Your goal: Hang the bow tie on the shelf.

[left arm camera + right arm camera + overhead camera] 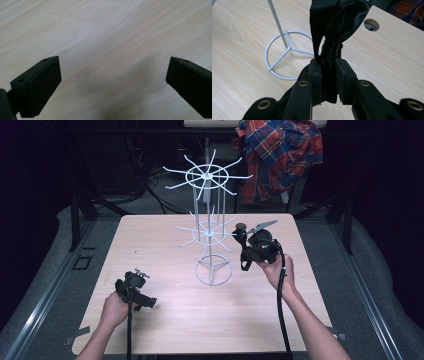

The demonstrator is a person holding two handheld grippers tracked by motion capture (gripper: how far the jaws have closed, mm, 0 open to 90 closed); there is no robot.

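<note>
One white wire rack [212, 227] is stood mid-table [165, 320], with bare wood left open all round it. The left gripper [134, 292] is held low near the front left edge, jaws spread wide with nothing between. A black strap [332, 32] is pinched in the right gripper [328, 75], just right of the rack; the strap's top is cut off. One plaid shirt [280, 150] is hung behind.

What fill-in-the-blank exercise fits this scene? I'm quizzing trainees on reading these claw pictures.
1. The right claw is shut on a black ____.
2. The left claw hovers over the table with its jaws ____.
3. The white wire rack stands on a ____-shaped base.
4. Behind the table hangs a ____ shirt.

Missing: strap; open; ring; plaid
</note>
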